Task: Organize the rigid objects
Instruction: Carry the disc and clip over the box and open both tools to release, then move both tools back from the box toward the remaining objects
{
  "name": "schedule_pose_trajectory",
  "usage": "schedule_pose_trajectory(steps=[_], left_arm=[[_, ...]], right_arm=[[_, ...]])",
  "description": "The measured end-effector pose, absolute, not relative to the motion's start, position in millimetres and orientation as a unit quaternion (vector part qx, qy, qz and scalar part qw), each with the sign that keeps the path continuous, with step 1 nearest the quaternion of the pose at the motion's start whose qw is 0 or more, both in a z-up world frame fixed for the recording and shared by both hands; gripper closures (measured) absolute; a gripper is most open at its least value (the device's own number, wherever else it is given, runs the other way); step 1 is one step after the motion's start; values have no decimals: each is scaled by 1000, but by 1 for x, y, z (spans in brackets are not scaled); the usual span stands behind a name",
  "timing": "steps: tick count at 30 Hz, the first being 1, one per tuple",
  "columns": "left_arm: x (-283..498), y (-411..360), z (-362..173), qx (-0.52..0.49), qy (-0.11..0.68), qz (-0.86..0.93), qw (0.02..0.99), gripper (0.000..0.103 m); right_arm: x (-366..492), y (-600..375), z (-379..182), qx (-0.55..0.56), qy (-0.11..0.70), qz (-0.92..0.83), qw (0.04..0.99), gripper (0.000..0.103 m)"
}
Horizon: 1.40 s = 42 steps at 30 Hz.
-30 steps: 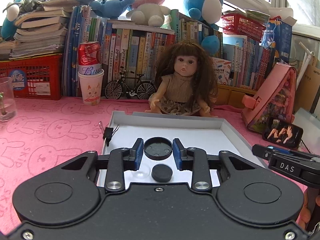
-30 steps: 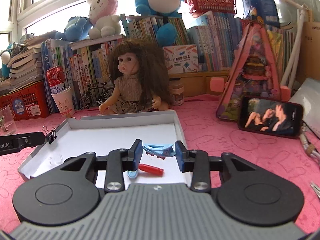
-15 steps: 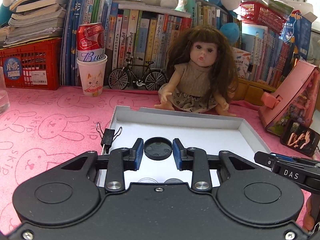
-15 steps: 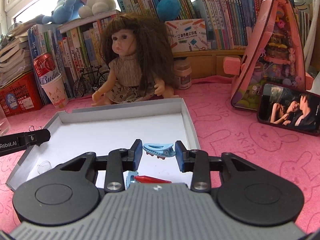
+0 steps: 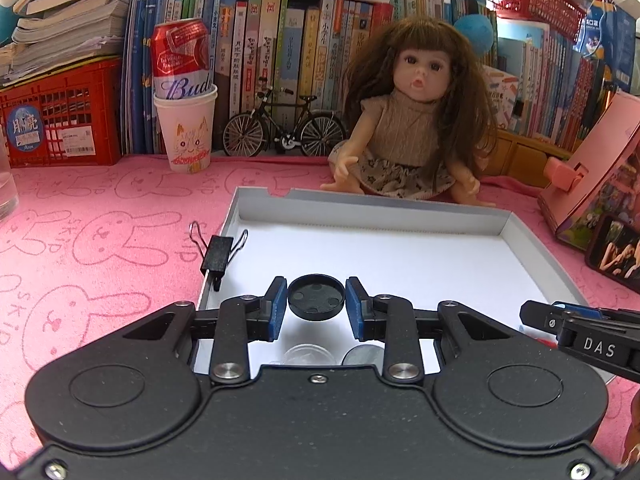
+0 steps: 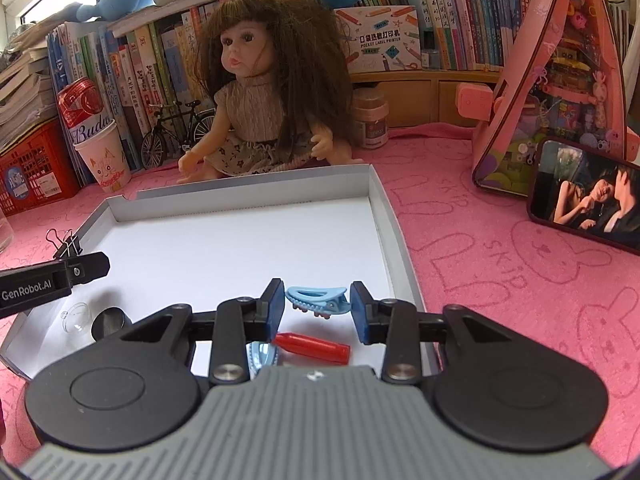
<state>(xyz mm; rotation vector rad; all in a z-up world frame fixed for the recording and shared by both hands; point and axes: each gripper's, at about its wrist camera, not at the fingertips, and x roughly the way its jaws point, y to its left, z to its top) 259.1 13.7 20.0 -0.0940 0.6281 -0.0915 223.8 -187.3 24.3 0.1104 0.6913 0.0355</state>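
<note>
In the left wrist view, my left gripper (image 5: 316, 301) is shut on a round black cap (image 5: 316, 294), held just above the near part of a white shallow tray (image 5: 380, 205). On the tray floor under it lie a clear cap (image 5: 307, 354) and a grey disc (image 5: 363, 356). In the right wrist view, my right gripper (image 6: 318, 305) is shut on a light blue hair clip (image 6: 316, 299) over the tray's (image 6: 240, 189) near right side. A red pen cap (image 6: 314, 347) and another blue clip (image 6: 262, 356) lie below it.
A black binder clip (image 5: 218, 252) sits on the tray's left rim. A doll (image 5: 412, 132) sits behind the tray, beside a model bicycle (image 5: 284, 130) and a paper cup holding a can (image 5: 186, 120). A phone (image 6: 588, 196) and pink house-shaped case (image 6: 552, 76) stand right. Pink cloth covers the table.
Both grippers have moved forward and down over the tray, still holding the black cap and the blue clip. The items on the tray floor have slid under the gripper bodies.
</note>
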Motion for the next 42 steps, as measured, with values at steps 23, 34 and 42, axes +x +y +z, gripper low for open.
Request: schedule_pose_trajectory(steps=[23, 34, 42], left_arm=[[224, 16, 44, -60, 278, -67, 956, 22], [189, 13, 53, -44, 271, -90, 957, 21], [162, 15, 60, -52, 260, -94, 960, 21]], right_arm=[[199, -187, 42, 65, 299, 42, 951, 16], [175, -185, 55, 51, 268, 44, 961, 6], [152, -182, 64, 30, 248, 61, 966, 0]])
